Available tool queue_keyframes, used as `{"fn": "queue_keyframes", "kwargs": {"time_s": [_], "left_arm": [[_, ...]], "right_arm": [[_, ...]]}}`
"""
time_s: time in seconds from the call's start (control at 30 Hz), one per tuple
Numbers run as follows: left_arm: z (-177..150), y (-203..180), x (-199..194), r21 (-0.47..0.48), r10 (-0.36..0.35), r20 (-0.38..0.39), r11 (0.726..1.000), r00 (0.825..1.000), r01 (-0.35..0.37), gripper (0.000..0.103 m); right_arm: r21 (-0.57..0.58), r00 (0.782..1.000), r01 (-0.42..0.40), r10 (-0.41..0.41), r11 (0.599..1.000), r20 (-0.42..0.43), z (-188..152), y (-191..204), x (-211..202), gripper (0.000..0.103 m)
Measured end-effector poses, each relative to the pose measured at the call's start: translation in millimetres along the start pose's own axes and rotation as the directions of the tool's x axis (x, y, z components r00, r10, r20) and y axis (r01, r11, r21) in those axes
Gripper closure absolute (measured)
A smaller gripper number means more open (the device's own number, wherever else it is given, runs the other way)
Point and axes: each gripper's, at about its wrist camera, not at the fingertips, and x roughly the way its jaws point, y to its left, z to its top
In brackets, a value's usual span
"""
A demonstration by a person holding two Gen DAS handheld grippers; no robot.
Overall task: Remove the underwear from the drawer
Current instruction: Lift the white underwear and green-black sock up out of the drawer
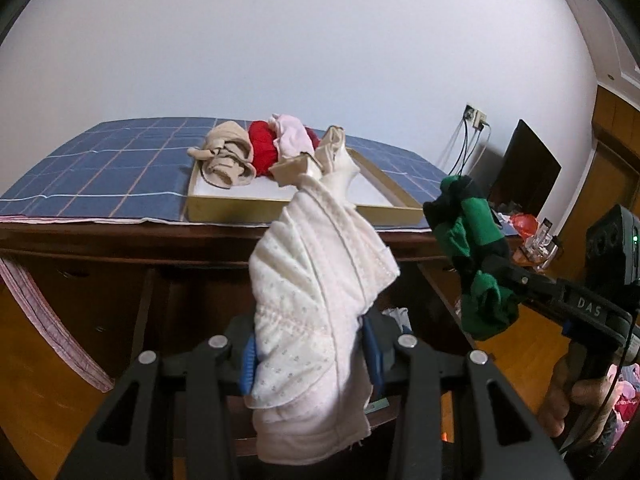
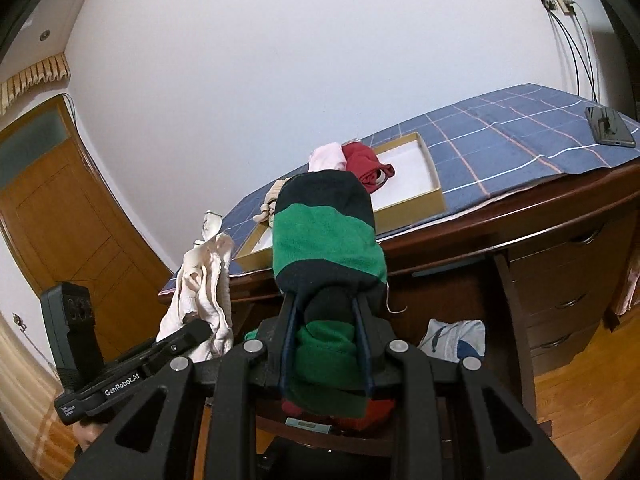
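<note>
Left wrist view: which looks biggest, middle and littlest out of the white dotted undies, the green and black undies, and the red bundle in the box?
1. White dotted cotton underwear, though it hangs right at the camera, which makes it look bigger.
2. Green and black striped underwear.
3. Red crumpled fabric bundle, farthest away, so its true size is unsure.

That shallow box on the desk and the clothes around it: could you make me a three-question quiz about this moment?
1. True or false: the left gripper is shut on the white garment.
2. The right gripper holds which garment? A red, B green and dark striped, C pink.
3. Fill in: the shallow box sits on a blue checked ____.

Key: 1 true; 2 B; 3 cloth.
</note>
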Motion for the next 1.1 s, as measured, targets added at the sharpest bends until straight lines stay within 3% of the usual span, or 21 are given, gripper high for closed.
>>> {"fn": "queue_keyframes", "kwargs": {"time_s": [0.83, 0.93, 1.0, 1.1], "left_arm": [[3.9, -7.2, -8.9, 0.016, -0.011, 0.03, 1.0, 0.999, 0.011, 0.062], [10.4, -10.9, -11.3, 0.028, -0.014, 0.047, 1.0, 0.999, 0.013, 0.062], [15.0, -13.9, -11.6, 0.034, -0.016, 0.057, 0.999, 0.998, 0.014, 0.062], [19.8, -18.8, -8.1, 0.045, -0.013, 0.055, 0.999, 0.998, 0.01, 0.062]], "right_arm": [[-0.004, 0.999, 0.016, -0.015, 1.0, 0.047, 7.0, 0.6, -16.3, 0.075], [-0.014, 0.998, 0.021, -0.02, 1.0, 0.062, 12.5, 1.8, -19.6, 0.079], [-0.016, 0.997, 0.018, -0.017, 1.0, 0.072, 16.0, 1.9, -21.8, 0.088], [-0.046, 0.997, 0.043, -0.04, 0.998, 0.068, 21.0, 4.8, -20.4, 0.089]]}}
